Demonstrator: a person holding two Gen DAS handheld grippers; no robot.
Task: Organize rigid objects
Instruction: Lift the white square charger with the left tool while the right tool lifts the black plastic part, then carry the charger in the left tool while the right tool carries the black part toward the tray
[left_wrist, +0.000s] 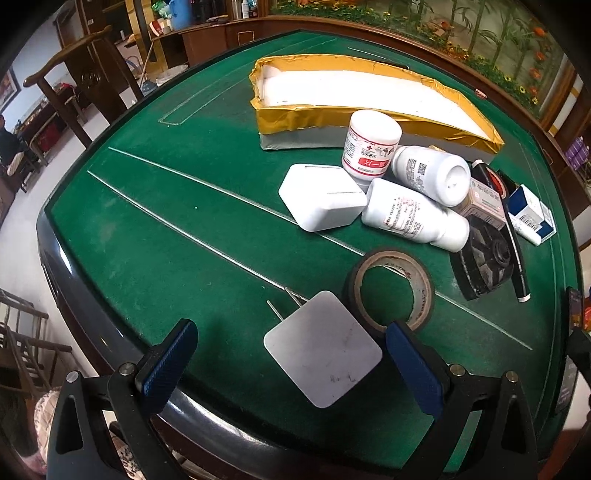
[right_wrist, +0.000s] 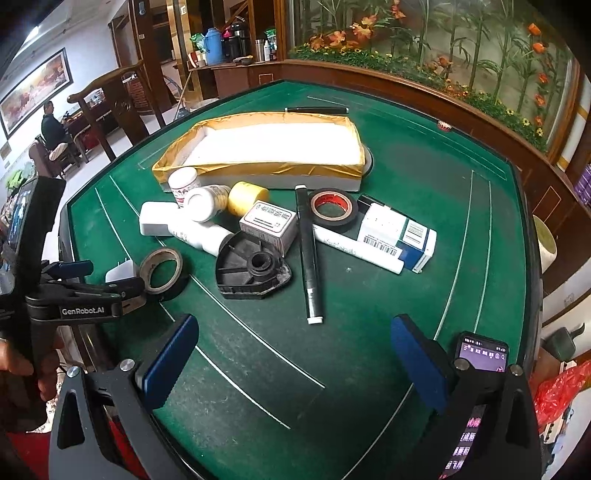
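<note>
A white square charger (left_wrist: 322, 354) with two prongs lies on the green table between the wide-open fingers of my left gripper (left_wrist: 291, 365), untouched by either pad. A black tape roll (left_wrist: 389, 290) lies just beyond it. Further off lie a second white charger (left_wrist: 320, 197), three white bottles (left_wrist: 371, 147), a small carton (right_wrist: 269, 226), a black plastic part (right_wrist: 255, 271), a black pen (right_wrist: 309, 254) and a blue-white box (right_wrist: 397, 232). The open yellow-taped box (right_wrist: 266, 147) stands behind. My right gripper (right_wrist: 293, 363) is open and empty above bare felt. The left gripper also shows in the right wrist view (right_wrist: 96, 280).
A yellow cylinder (right_wrist: 246, 197) and a second black tape roll (right_wrist: 330, 208) lie by the box. A dark pen (right_wrist: 317, 109) lies behind the box. A phone (right_wrist: 482, 356) sits at the table's right edge. Wooden chairs stand to the left.
</note>
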